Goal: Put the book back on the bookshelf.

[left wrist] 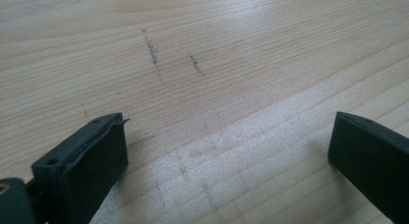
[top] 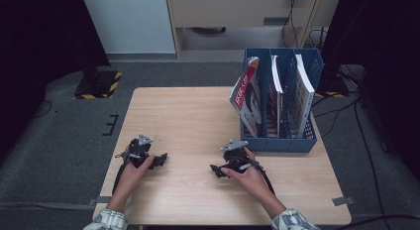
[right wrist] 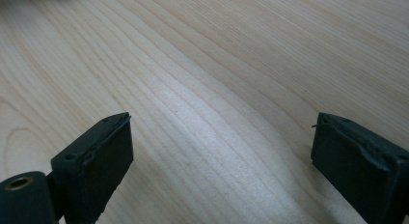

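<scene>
Tabletop (top: 188, 116): pale wood, mostly bare; both claws rest low on its near half. Faint dark scuffs show in the left gripper view.
File rack (top: 297, 136): blue plastic, three slots, standing at the far right part of the tabletop, close to the right edge. Likely risk: a sideways push from a claw slides or tips it toward that edge, since it is light and loaded high.
Red-covered magazine (top: 246, 96): in the leftmost slot, leaning out to the left over the rack's wall. Likely the first thing to go wrong: a brush against its top corner pulls it out or lets it flop onto the tabletop.
Other magazines (top: 303, 91): upright in the middle and right slots, spines up; thin, so a pinch on one may drag its neighbour.
Right claw (top: 218, 169): jaws spread wide, nothing between them, near the rack's front left corner but apart from it. Its trailing cable could catch that corner on a reach.
Left claw (top: 159, 160): jaws spread wide, holding nothing, well apart from the rack at the left; a long cross-reach risks bumping the other claw.
</scene>
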